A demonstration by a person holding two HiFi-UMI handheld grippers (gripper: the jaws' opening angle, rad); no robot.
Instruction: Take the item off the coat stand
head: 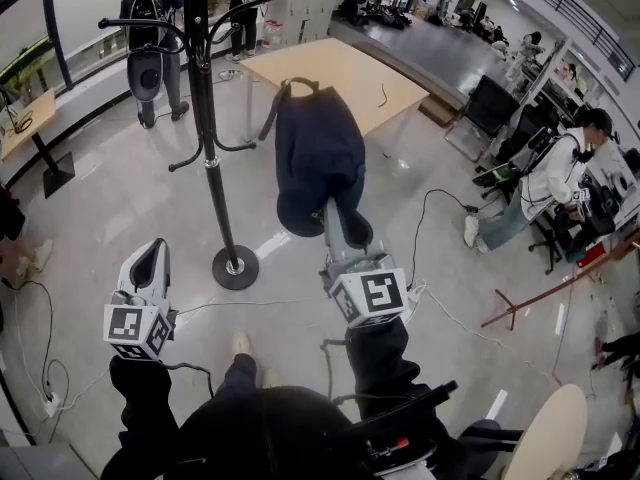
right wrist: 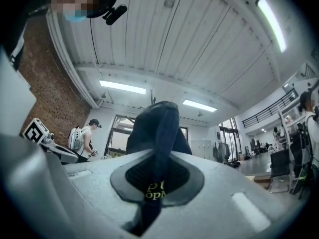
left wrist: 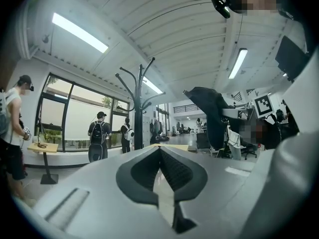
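While right gripper (head: 340, 230) jaws clamp navy bag (head: 318, 153) — apart from coat stand (head: 205, 108) | left gripper (head: 156, 253) jaws together

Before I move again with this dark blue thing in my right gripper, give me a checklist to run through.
1. Right gripper shut on the dark blue item: ok.
2. Item hanging apart from the coat stand and its hooks: ok.
3. Left gripper shut with nothing between its jaws: ok.
4. Bare space on the table beyond the item: ok.
5. Whether anything is inside the item: cannot tell.
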